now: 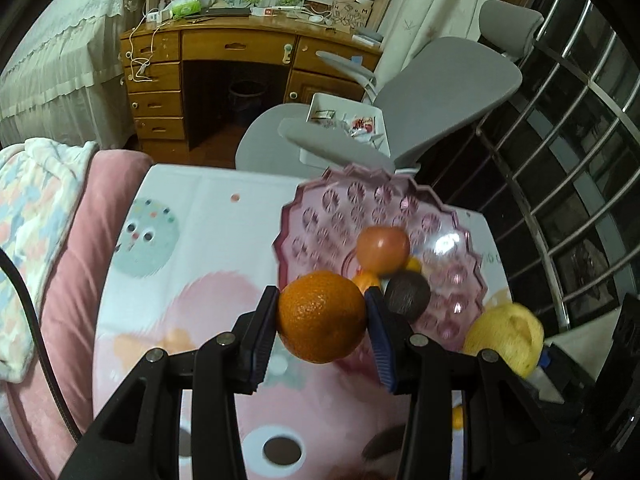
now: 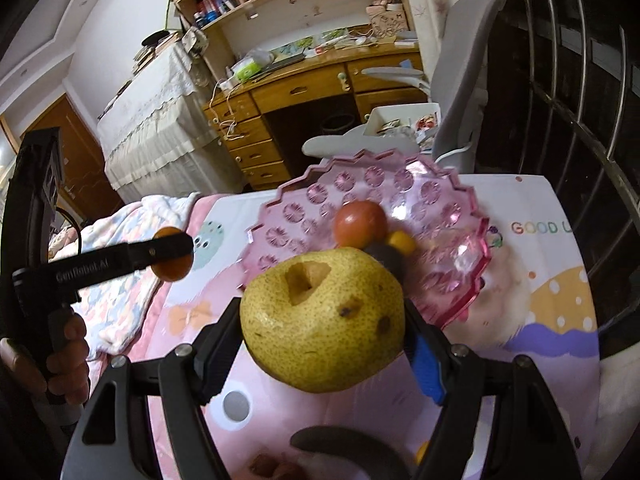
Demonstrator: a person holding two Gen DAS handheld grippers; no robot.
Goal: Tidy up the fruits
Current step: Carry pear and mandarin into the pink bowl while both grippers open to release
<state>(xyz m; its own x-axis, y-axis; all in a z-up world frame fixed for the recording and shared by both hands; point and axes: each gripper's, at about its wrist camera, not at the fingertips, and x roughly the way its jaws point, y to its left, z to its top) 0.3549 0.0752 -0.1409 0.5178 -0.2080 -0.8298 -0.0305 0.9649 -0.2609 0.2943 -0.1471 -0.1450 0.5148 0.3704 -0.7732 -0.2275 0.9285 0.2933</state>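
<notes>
Fruits fill both your grippers: your left gripper (image 1: 322, 316) has its jaws clamped on an orange (image 1: 321, 317), the right gripper (image 2: 324, 322) on a yellow pear (image 2: 322, 320). Both hang above the surface (image 1: 208, 216), beside the pink bowl (image 1: 320, 216) with a tomato (image 1: 383, 250).

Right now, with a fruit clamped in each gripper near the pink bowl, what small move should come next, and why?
Probably carry the left gripper forward over the pink bowl and lower the orange into a free spot. The orange is clamped just short of the near rim, and the bowl holds only a tomato and a few small fruits. The right gripper should follow with its pear.
</notes>
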